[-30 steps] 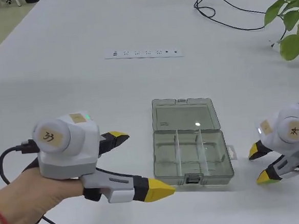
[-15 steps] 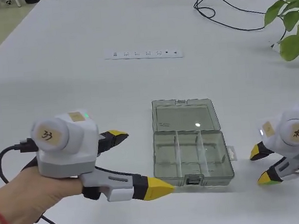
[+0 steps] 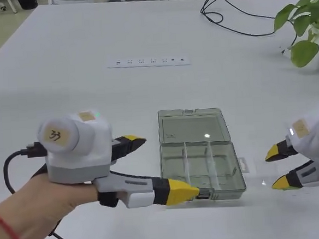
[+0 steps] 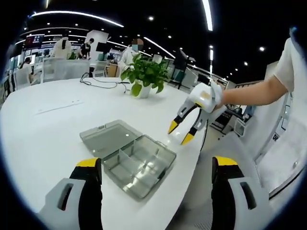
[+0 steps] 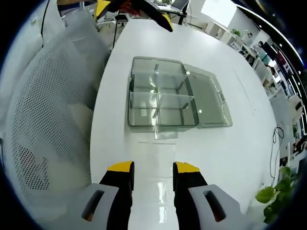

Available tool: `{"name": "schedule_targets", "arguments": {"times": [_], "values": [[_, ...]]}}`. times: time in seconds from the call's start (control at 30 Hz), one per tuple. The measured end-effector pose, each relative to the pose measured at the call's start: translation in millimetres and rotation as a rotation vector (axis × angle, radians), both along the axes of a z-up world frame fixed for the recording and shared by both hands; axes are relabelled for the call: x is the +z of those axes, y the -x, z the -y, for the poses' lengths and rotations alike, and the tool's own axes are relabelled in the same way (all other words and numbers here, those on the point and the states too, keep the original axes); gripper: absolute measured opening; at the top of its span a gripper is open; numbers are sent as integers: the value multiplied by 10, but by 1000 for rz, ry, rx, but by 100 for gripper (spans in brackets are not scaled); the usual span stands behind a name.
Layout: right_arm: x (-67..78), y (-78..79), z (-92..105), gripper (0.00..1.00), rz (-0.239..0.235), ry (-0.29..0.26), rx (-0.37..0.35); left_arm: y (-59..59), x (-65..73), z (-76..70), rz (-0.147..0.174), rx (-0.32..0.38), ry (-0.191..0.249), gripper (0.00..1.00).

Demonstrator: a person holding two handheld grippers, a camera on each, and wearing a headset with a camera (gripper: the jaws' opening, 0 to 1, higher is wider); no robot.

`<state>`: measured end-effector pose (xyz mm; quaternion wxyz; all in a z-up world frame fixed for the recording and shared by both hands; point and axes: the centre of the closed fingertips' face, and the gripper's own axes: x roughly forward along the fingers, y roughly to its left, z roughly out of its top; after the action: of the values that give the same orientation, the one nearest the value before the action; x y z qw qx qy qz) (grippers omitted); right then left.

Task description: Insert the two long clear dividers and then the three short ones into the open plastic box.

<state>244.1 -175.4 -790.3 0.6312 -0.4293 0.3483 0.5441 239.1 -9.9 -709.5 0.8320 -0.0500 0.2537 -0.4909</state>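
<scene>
White bench [image 3: 62,60] fills most of the head view, with a power strip [image 3: 148,62] lying across the upper middle, a black cable [image 3: 235,21] looped at the top right and a plant [image 3: 301,33] at the right edge.

The box [image 3: 201,166] sits open at lower centre, near the bench's front edge. Its lid [image 3: 193,125] lies flat behind the tray. Clear dividers [image 3: 187,164] stand in the tray and split it into compartments; their number is hard to tell.

The left claw [image 3: 168,166], held in a hand [image 3: 39,207] at the lower left, has its jaws spread wide and grips nothing. One yellow tip is just beside the box's front left corner. In the left gripper view, the left claw [image 4: 156,163] frames the box [image 4: 139,165], and the right claw [image 4: 177,135] hangs beyond it.

The right claw [image 3: 270,172] is at the lower right, near the box's right side but apart from it. Its jaws are partly apart and hold nothing. In the right gripper view, the right claw [image 5: 153,167] points at the box [image 5: 160,96]. A faint clear piece [image 5: 156,151] lies flat on the bench between them; I cannot tell whether it is a divider.
</scene>
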Motion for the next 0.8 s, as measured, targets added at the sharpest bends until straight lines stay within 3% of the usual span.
{"name": "schedule_targets", "arguments": {"times": [0.1, 0.2, 0.3, 0.33, 0.4, 0.43, 0.5, 0.6, 0.63, 0.7, 0.8], "values": [[84, -10, -49, 33, 32, -18, -4, -12, 57, 76, -49, 12, 46, 93], [243, 23, -127, 33, 56, -34, -6, -23, 89, 149, -72, 15, 63, 88], [344, -23, -176, 33, 85, -49, -4, -6, 128, 263, -141, 21, 104, 82], [384, -13, -202, 33, 91, -54, -7, -15, 129, 282, -148, 21, 111, 80], [487, 36, -277, 33, 103, -65, -4, 5, 160, 363, -195, 23, 145, 76], [542, 67, -319, 33, 109, -67, -2, 19, 165, 405, -239, 28, 162, 73], [617, 105, -383, 33, 125, -67, 6, 8, 206, 477, -259, 37, 197, 68], [698, 127, -446, 33, 139, -74, 8, 12, 222, 536, -319, 47, 230, 59], [761, 138, -497, 33, 151, -83, 9, 37, 207, 578, -379, 53, 245, 56], [816, 156, -546, 33, 158, -89, 11, 38, 199, 624, -381, 51, 248, 52], [903, 198, -635, 33, 168, -104, 15, 105, 189, 718, -409, 42, 244, 48]]}}
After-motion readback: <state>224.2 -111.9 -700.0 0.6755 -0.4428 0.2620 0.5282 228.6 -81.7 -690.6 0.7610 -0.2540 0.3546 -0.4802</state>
